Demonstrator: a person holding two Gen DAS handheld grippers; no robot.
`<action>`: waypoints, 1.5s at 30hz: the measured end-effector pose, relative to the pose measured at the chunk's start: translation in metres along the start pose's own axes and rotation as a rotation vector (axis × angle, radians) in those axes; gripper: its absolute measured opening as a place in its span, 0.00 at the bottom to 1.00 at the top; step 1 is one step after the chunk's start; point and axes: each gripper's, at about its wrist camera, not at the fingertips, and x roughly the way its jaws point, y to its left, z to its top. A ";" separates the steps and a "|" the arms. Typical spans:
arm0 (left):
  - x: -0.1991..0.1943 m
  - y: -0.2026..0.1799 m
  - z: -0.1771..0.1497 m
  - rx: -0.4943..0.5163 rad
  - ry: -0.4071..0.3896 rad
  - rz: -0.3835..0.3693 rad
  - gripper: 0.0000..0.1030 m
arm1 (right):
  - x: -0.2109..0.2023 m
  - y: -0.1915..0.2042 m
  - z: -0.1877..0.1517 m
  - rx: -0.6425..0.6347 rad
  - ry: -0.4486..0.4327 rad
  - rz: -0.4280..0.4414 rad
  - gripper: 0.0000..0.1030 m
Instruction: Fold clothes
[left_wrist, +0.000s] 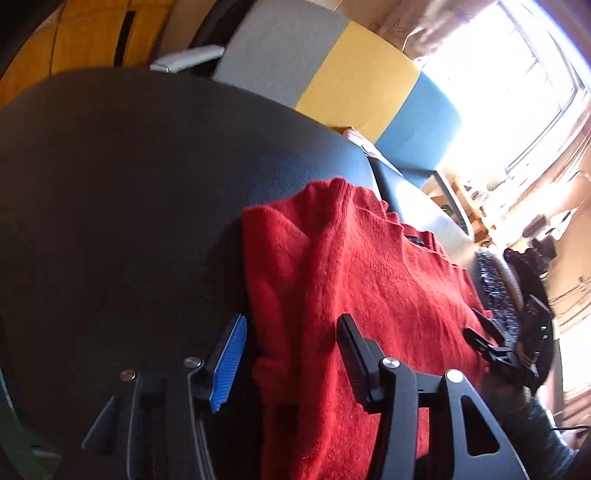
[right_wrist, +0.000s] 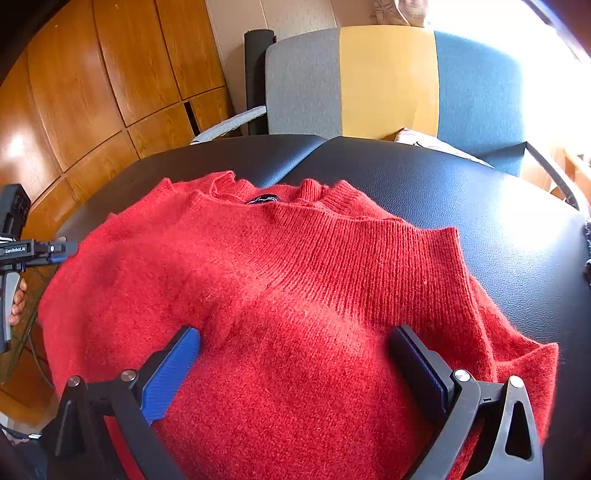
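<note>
**Both tongs spread over the red sweater: choose your pinch before closing**

Nearest you, in the right wrist view, your right tongs (right_wrist: 295, 369) stand spread wide at the bottom of the frame, 1 pad on each side of a broad stretch of knit, pinching nothing. In the left wrist view your left tongs (left_wrist: 291, 365) are also spread, low in the frame; the blue pad sits just off the garment's left edge over dark surface, the black pad over the cloth, and no fabric is pressed between them.

The red sweater (right_wrist: 280, 288) lies on the black padded desk (right_wrist: 461, 192), filling the centre and bottom of the right view. Its ribbed collar, with a small dark label, points to the top of the frame. It looks already doubled along the left edge, so I judge the fold partly made, though the layers are hard to count.

To do this step well, bring each pad down on an edge, not the middle, gather all layers in 1 bite, and lift both sides level so the fuzzy knit does not stretch or drag.

Farther off, at the top of both frames, stands a grey, yellow and blue chair (right_wrist: 388, 81), with wooden panels (right_wrist: 92, 92) at upper left.
</note>
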 end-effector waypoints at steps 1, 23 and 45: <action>0.003 0.002 0.002 -0.010 0.006 -0.024 0.60 | 0.000 0.000 0.000 0.001 0.000 0.000 1.00; 0.000 0.010 0.053 -0.024 0.001 -0.010 0.14 | -0.033 0.006 0.006 -0.037 0.092 0.213 1.00; -0.051 -0.162 0.061 -0.002 -0.010 -0.465 0.14 | -0.039 0.008 -0.049 -0.140 0.123 0.237 1.00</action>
